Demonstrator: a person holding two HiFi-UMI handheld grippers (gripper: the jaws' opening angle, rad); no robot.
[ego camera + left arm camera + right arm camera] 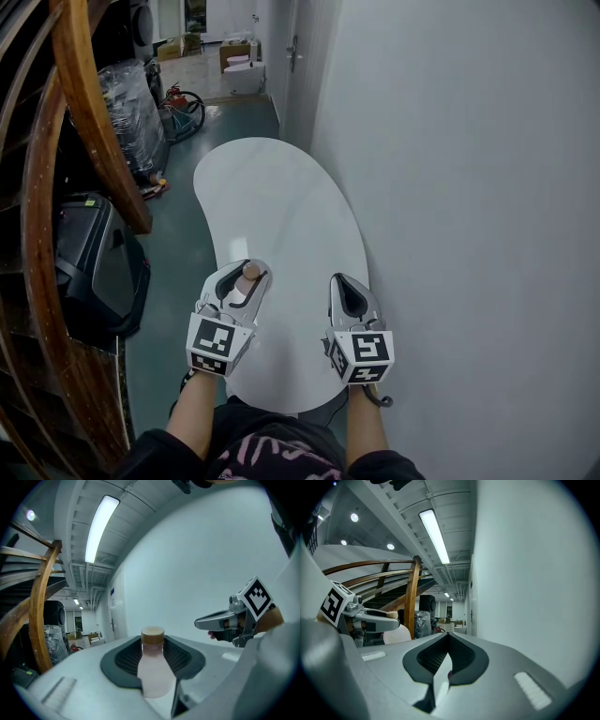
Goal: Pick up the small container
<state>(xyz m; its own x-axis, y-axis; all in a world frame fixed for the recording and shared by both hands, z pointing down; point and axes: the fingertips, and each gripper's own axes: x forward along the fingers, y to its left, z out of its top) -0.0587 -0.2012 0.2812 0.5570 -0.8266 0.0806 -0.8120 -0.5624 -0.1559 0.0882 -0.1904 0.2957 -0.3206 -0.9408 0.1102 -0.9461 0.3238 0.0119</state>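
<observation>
Head view: your left gripper (246, 281) has its jaws closed on the bottle (251, 270), whose tan cap shows just past the tips, over the near left edge of the table (281, 178). Your right gripper (349, 296) hovers over the table's near right edge, jaws together, well apart from the bottle.

Left gripper view: the bottle (153, 670) stands upright between the dark pads (123, 660), pale body pinched at both sides, cap above them. The table does not show here, so you cannot read from this view whether the base is clear of it.

Right gripper view: your jaws are pressed together with nothing between them. Off to its left, you see the left gripper (396, 620) with the bottle's pale body (397, 638) under its tip.

Judged from this, the grasp is done. What is left, at most, is the lift: no view shows whether the bottle is clear of the table. The grip looks centred, so raise it straight and keep it upright.
</observation>
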